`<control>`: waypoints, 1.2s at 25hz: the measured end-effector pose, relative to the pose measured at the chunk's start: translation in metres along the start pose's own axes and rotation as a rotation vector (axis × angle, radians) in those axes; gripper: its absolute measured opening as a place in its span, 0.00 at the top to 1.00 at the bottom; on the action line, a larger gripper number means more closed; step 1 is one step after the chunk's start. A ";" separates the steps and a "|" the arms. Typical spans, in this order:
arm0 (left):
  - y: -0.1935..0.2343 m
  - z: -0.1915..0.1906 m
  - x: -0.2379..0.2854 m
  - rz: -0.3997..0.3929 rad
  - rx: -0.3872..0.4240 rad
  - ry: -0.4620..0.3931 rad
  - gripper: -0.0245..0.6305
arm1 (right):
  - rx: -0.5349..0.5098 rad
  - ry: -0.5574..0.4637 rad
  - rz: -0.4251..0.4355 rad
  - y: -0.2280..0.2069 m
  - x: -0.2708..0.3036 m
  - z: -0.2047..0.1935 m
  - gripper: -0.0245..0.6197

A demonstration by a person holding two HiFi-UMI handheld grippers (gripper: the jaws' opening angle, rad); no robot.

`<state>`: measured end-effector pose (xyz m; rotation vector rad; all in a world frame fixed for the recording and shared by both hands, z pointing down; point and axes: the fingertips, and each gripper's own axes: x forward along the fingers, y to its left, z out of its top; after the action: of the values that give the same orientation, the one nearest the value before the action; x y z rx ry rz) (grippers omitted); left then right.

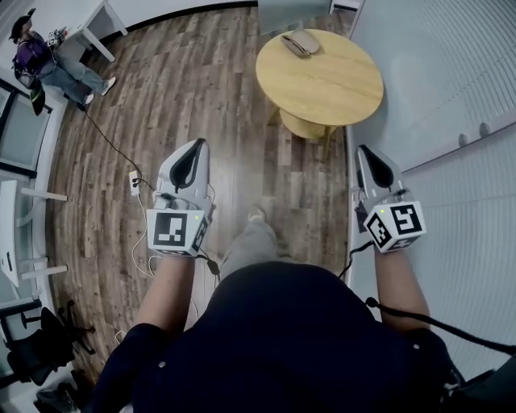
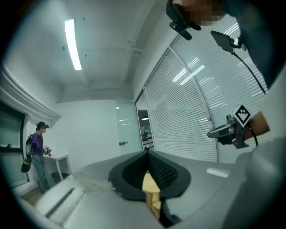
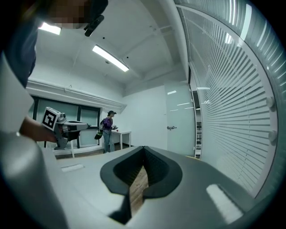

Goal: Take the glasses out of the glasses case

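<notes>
A grey-beige glasses case lies closed near the far edge of a round wooden table, seen only in the head view. My left gripper is held level over the wooden floor, well short of the table and to its left. Its jaws meet at the tip, shut with nothing in them. My right gripper is held beside the table's near right side, also short of the case. It is shut and empty. Each gripper view shows the other gripper off to the side.
A glass wall with blinds runs close along the right. A power strip with cables lies on the floor at left. A person stands by a white desk at far left. Black chairs stand at lower left.
</notes>
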<state>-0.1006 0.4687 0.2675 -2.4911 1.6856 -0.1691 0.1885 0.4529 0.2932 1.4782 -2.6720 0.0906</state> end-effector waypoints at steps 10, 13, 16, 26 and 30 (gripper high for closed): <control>0.084 -0.016 0.079 -0.019 -0.024 -0.011 0.95 | -0.005 0.028 -0.031 -0.012 0.101 0.018 0.95; 0.113 -0.022 0.103 -0.020 -0.026 -0.011 0.95 | 0.002 0.032 -0.042 -0.012 0.131 0.021 0.95; 0.140 -0.024 0.125 -0.020 -0.031 -0.020 0.95 | 0.004 0.027 -0.055 -0.013 0.158 0.028 0.95; 0.182 -0.032 0.175 -0.067 -0.032 -0.022 0.95 | 0.009 0.015 -0.068 -0.014 0.226 0.035 0.95; 0.194 -0.036 0.194 -0.069 -0.027 -0.020 0.95 | 0.014 0.023 -0.055 -0.018 0.248 0.034 0.95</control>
<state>-0.2120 0.2156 0.2741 -2.5637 1.6061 -0.1286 0.0705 0.2314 0.2853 1.5438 -2.6166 0.1223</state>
